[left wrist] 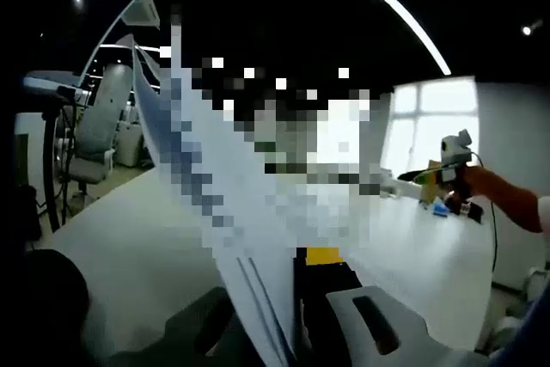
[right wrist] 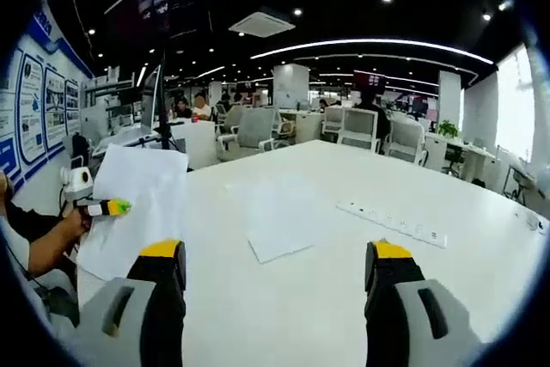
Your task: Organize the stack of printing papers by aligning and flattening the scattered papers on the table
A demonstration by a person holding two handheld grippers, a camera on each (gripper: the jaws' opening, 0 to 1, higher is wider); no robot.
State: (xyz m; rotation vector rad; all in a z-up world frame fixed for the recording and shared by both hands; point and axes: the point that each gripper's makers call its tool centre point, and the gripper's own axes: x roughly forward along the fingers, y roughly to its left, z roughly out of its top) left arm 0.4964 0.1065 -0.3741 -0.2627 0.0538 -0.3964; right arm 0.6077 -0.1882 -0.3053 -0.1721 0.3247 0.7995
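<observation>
Broad white table (right wrist: 344,298), smooth and matte, in an open office: dark ceiling with curved light strips, pale chairs (right wrist: 258,131), bright windows (right wrist: 526,100) to the right, blue posters (right wrist: 26,105) on the left wall. Long white power strip (right wrist: 391,223) lying flat on the table's right part. Thin white papers (right wrist: 279,221) resting flat near the table's middle, edges unevenly overlapped. Right hand-held gripper (right wrist: 279,268) hovering above the table, jaws spread wide, nothing between the yellow-tipped black fingers (right wrist: 163,268). Left hand-held gripper (right wrist: 112,208) clamped on a raised paper sheet (right wrist: 137,204), thin, flat and tilted up off the table at its left side.
</observation>
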